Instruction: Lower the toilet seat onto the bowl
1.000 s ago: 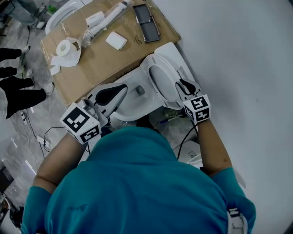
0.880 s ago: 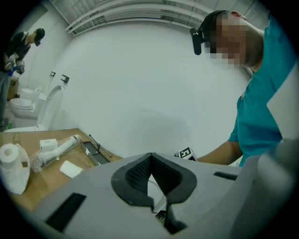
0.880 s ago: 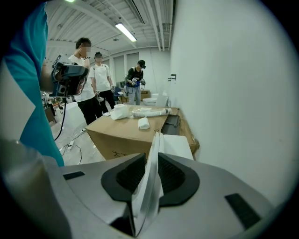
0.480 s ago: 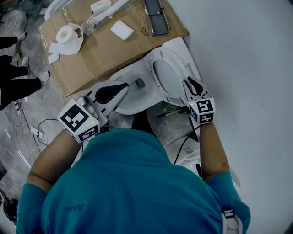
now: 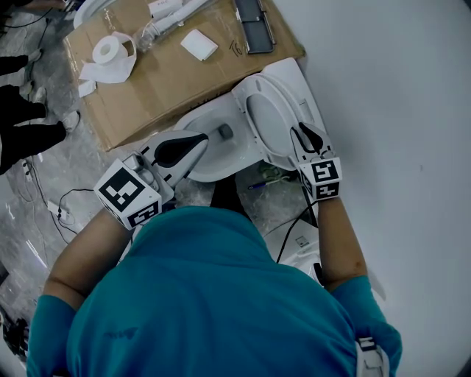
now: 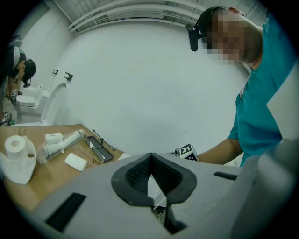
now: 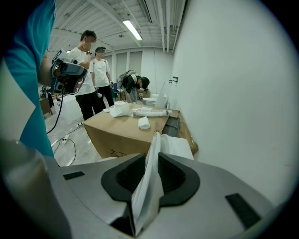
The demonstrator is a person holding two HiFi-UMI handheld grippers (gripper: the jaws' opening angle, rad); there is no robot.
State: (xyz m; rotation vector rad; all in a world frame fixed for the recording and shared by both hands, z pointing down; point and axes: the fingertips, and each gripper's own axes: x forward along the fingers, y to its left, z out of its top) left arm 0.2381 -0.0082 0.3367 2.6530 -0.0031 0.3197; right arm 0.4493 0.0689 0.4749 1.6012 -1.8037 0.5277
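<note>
The white toilet bowl [image 5: 221,168] stands below me in the head view, with its seat [image 5: 250,140] raised against the lid [image 5: 291,81]. My right gripper [image 5: 298,132] is shut on the seat's right edge. In the right gripper view that thin white seat edge [image 7: 150,186] stands pinched between the black pads. My left gripper [image 5: 201,140] hovers over the bowl's near-left rim. Its pads meet at the tips [image 6: 149,158] with nothing between them.
A cardboard box [image 5: 169,81] stands just beyond the bowl, carrying a toilet paper roll [image 5: 109,50], a white tube and a black tray [image 5: 254,18]. A white wall [image 5: 397,110] runs along the right. Cables [image 5: 66,206] lie on the floor at left. People [image 7: 88,70] stand further off.
My left gripper has eased slightly down toward the bowl. The right gripper keeps its hold on the seat, which stays raised.
</note>
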